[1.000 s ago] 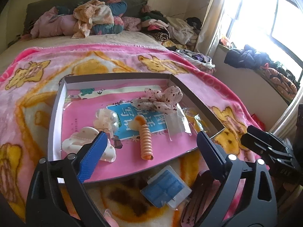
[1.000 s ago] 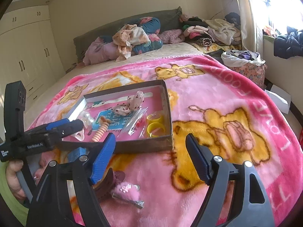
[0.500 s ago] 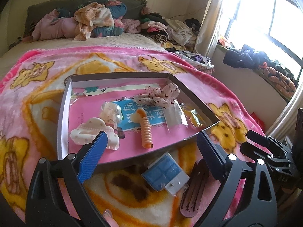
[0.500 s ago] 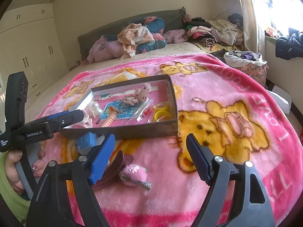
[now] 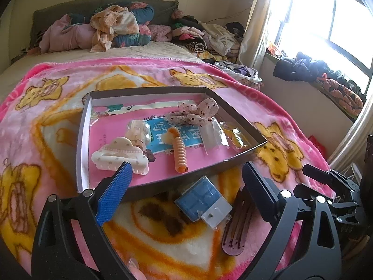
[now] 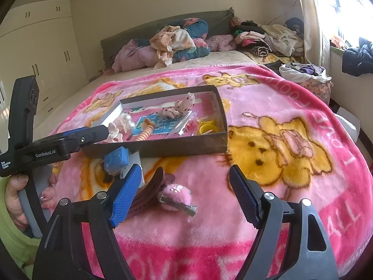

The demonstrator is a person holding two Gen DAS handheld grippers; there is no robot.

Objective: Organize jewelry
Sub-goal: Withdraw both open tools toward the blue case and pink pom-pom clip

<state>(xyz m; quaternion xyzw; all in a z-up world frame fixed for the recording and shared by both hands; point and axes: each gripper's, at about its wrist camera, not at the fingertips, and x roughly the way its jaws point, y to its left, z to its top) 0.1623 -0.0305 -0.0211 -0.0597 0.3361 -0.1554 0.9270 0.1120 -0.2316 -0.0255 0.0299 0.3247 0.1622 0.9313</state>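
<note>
A shallow dark box (image 5: 242,157) on the pink blanket holds a white claw clip (image 5: 119,156), an orange spiral hair tie (image 5: 180,156), a spotted bow (image 5: 195,113) and small clear bags. In front of the box lie a blue earring card (image 5: 201,198) and a dark brown hair clip (image 5: 235,231). My left gripper (image 5: 186,175) hangs open above them, holding nothing. In the right wrist view a pink pompom clip (image 6: 174,193) and the brown hair clip (image 6: 149,191) lie between the fingers of my open right gripper (image 6: 185,175). The box (image 6: 163,148) stands beyond them.
Piles of clothes (image 5: 112,28) and pillows cover the head of the bed. A window sill with dark clothing (image 5: 300,67) is on the right, cupboards (image 6: 35,53) on the left. The right gripper (image 5: 303,178) shows at the left view's edge; a hand (image 6: 16,200) holds the left one.
Both grippers have drawn back from the box toward the near side of the bed. The pompom clip and brown clip now sit between the right fingers. Both stay open.
</note>
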